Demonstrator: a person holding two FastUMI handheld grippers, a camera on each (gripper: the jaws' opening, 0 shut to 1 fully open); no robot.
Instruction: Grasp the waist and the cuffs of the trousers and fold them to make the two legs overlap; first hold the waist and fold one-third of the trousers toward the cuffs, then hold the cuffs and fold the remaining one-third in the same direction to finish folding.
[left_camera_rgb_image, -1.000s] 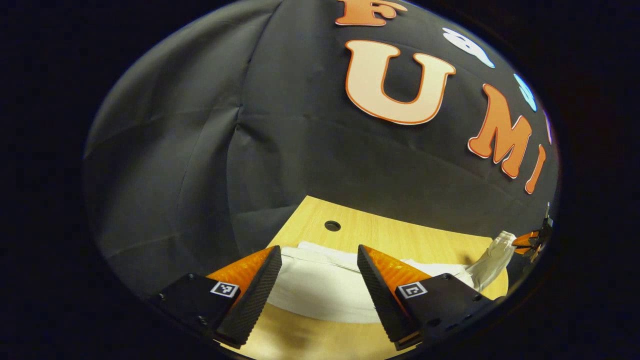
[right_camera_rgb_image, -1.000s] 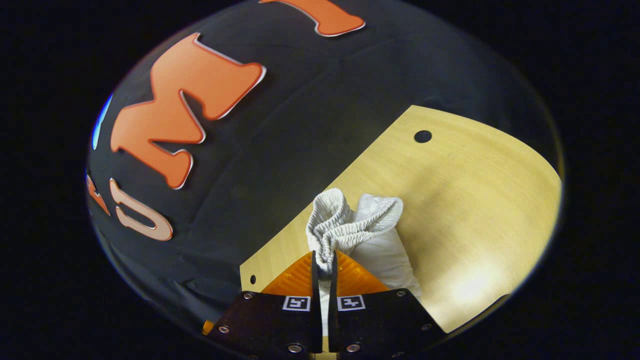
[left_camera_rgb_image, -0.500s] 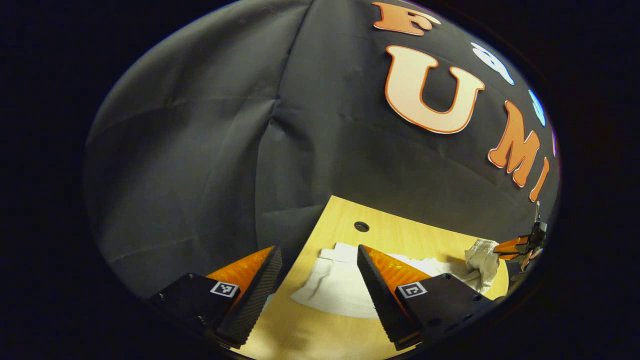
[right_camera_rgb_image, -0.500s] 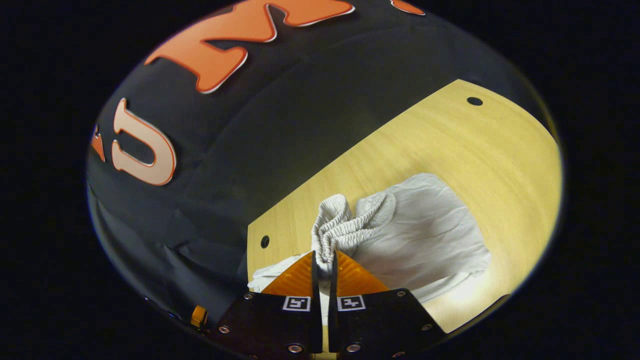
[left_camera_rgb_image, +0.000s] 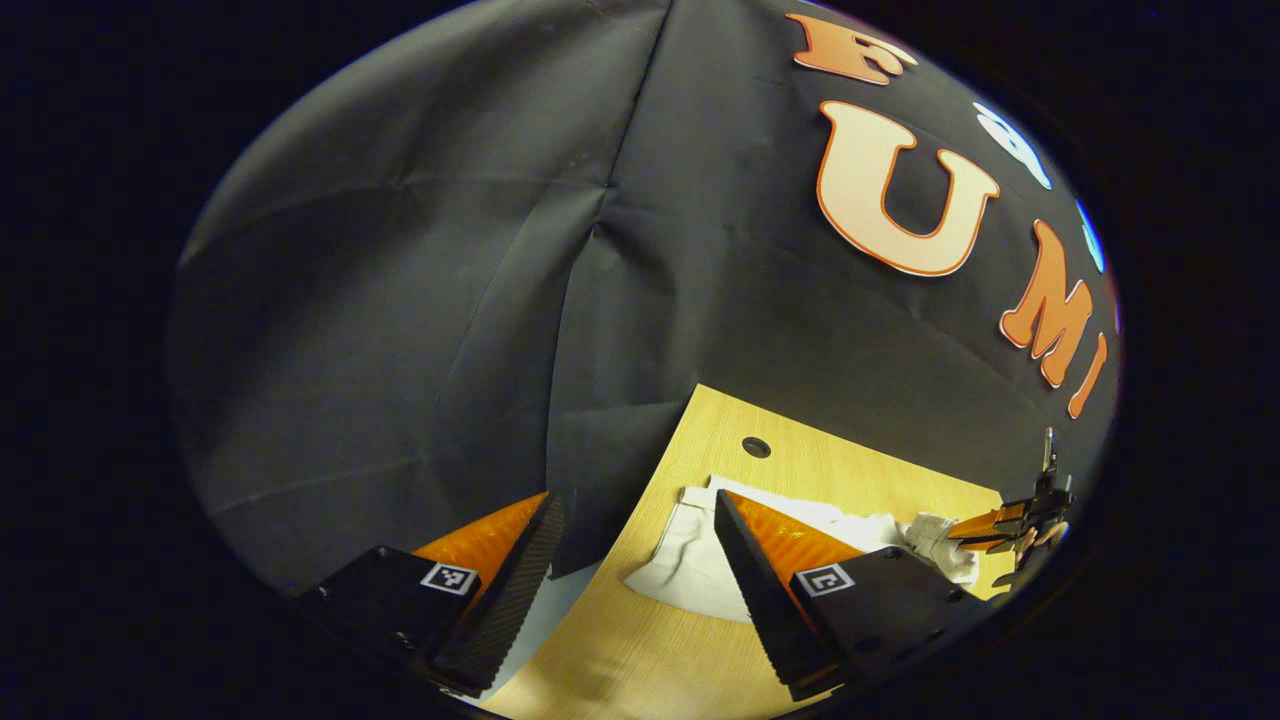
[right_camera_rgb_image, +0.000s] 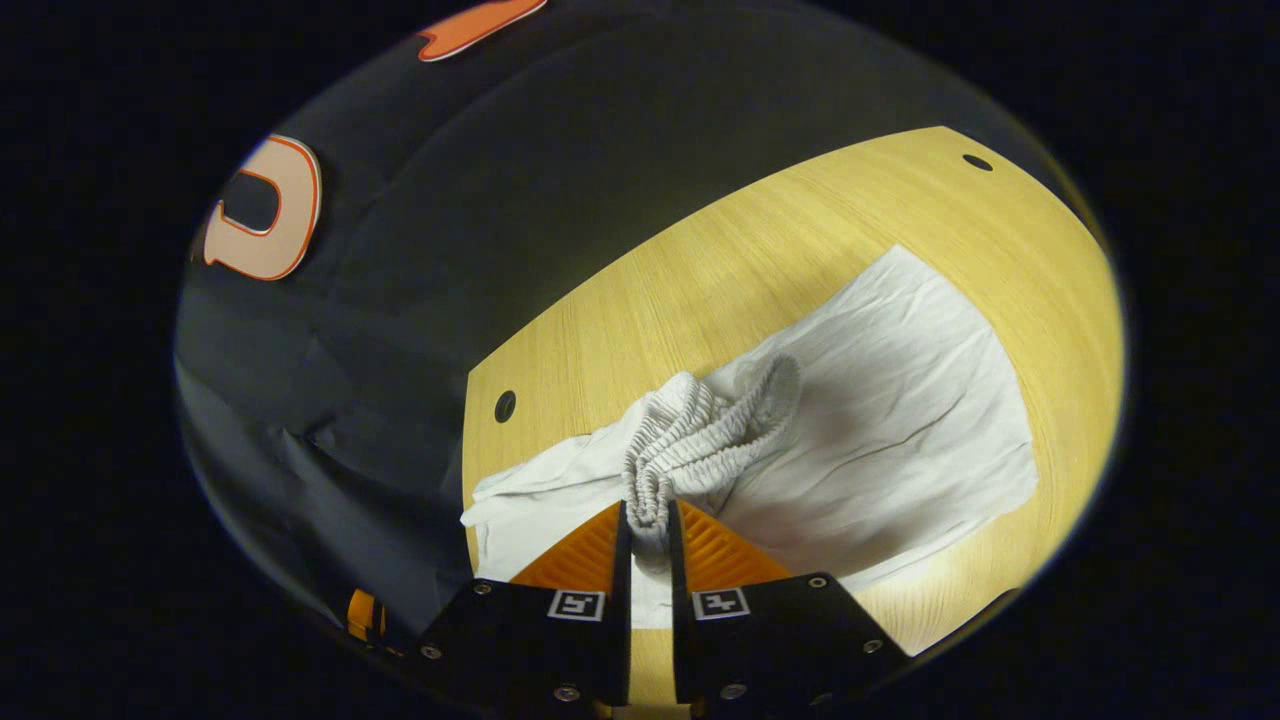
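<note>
Right tool (right_camera_rgb_image: 648, 520) has carried the waist (right_camera_rgb_image: 700, 440) over the trousers (right_camera_rgb_image: 900, 400)

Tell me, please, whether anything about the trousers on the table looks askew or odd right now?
Only the elastic waist: it is bunched into a wrinkled clump, pinched in the right claw, while the trousers lie fairly flat on the table. The left claw is open.

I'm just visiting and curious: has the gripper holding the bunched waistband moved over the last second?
Yes. The right gripper, shut on the waistband, has moved: in its view the table hole slid toward the upper right, and more of the trousers shows.
</note>
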